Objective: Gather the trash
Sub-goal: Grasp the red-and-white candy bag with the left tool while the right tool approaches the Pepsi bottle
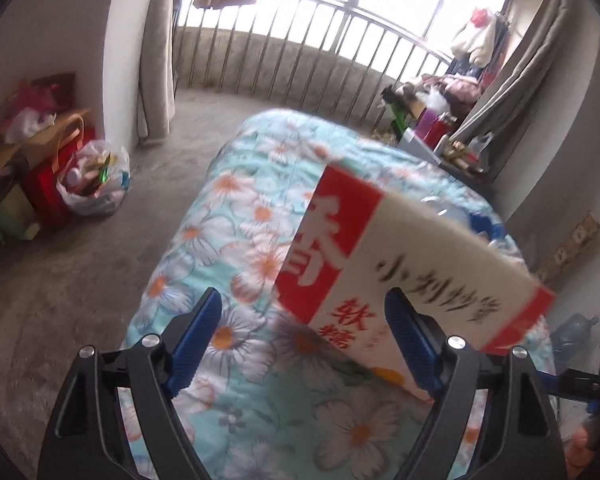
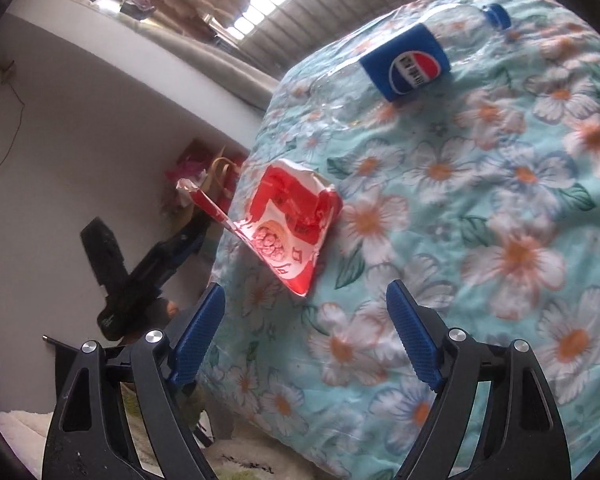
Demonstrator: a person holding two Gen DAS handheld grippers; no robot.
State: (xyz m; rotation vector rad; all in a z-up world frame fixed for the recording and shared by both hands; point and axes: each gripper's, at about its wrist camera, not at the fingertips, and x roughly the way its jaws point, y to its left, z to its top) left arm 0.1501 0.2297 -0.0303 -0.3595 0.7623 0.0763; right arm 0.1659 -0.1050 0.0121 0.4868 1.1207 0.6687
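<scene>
A red and white paper snack bag (image 1: 396, 268) with Chinese print lies on the flowered quilt (image 1: 236, 240), just ahead of my open left gripper (image 1: 304, 312) and leaning over its right finger. In the right wrist view the same bag (image 2: 288, 216) lies crumpled at the quilt's left edge, ahead of my open, empty right gripper (image 2: 306, 304). An empty clear Pepsi bottle (image 2: 408, 60) with a blue label and cap lies farther up the quilt (image 2: 480, 220). The left gripper's body (image 2: 140, 268) shows beside the bed, left of the bag.
A plastic bag full of trash (image 1: 96, 180) sits on the concrete floor at left, by red bags and boxes (image 1: 40, 168). A cluttered bedside table (image 1: 440, 136) stands at the bed's far right. A railing and window (image 1: 320, 40) lie behind. A water jug (image 1: 572, 336) stands at right.
</scene>
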